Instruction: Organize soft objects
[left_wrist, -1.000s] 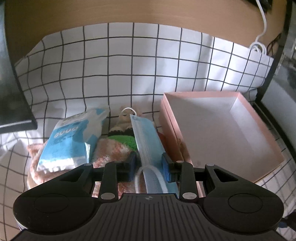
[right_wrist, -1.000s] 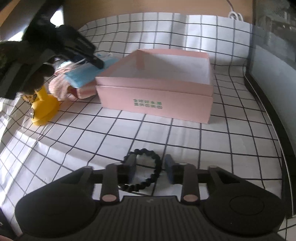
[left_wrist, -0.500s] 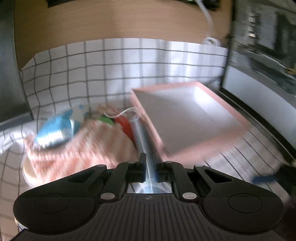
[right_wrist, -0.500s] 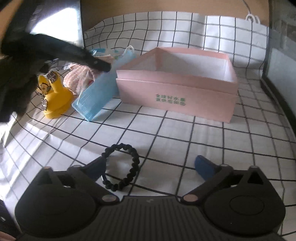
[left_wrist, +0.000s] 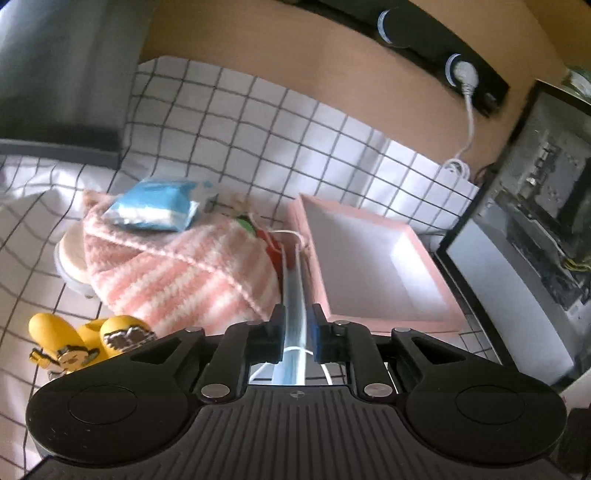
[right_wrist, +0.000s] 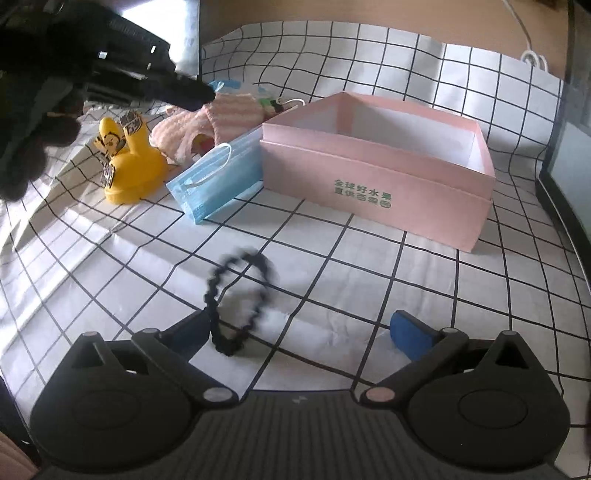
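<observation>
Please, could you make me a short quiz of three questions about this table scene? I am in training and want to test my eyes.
1. True or false: the pink box has nothing inside.
2. What lies between the open fingers of the right gripper? A) a black beaded ring B) a spoon C) a cup
3. Fill in: the toy beside the striped cloth is ___ in colour.
Key: 1 true; 2 A; 3 yellow.
</observation>
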